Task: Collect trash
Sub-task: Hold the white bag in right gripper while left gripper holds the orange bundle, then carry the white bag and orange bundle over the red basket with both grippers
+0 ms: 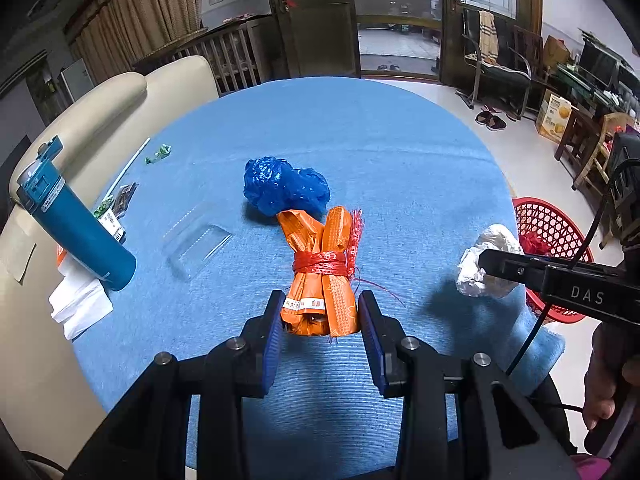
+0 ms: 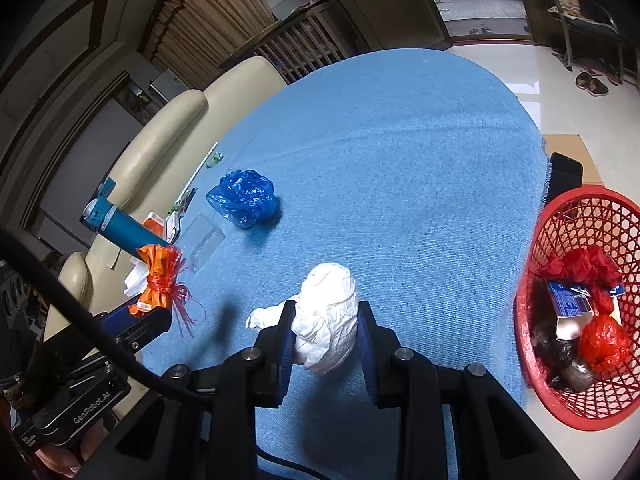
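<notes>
An orange wrapper bundle tied with red string is held between the fingers of my left gripper, which is shut on its near end; the right wrist view shows it lifted off the blue cloth. My right gripper is shut on a crumpled white paper wad, seen also in the left wrist view. A crumpled blue plastic bag lies on the blue tablecloth beyond the bundle. A red mesh basket holding red and dark trash stands on the floor to the right.
A teal bottle lies at the table's left edge on white tissue, near a clear plastic tray, small wrappers and a straw. A cream sofa stands left. Chairs and boxes stand far right.
</notes>
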{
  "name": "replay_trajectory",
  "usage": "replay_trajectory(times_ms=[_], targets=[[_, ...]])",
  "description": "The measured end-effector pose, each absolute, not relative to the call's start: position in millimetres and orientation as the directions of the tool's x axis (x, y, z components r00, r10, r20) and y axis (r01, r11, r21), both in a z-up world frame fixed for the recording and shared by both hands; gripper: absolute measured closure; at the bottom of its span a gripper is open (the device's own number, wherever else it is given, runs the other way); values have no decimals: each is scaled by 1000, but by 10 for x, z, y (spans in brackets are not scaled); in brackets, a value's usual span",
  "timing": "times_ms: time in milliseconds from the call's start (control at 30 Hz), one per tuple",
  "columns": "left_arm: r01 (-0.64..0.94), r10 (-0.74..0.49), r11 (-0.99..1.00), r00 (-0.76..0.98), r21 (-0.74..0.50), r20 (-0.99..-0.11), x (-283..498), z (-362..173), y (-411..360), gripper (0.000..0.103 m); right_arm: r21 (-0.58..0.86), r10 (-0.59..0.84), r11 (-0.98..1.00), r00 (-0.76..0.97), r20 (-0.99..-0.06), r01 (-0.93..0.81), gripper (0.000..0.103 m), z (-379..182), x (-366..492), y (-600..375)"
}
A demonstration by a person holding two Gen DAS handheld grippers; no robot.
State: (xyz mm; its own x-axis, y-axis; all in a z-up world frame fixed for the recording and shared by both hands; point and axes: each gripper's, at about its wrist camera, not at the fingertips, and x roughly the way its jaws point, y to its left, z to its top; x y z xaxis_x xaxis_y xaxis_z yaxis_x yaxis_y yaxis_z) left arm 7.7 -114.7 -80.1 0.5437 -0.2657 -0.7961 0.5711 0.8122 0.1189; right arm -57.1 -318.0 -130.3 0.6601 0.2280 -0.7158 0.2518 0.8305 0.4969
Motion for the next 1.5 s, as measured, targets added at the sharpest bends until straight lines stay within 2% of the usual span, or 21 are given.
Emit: replay_trajectory(times_ms=[1500], targets=[[619,-263,770,531,157,-806,20,-820,-1349,64,526,227,801,668,-709,286,72,-1381,-669,-3349]])
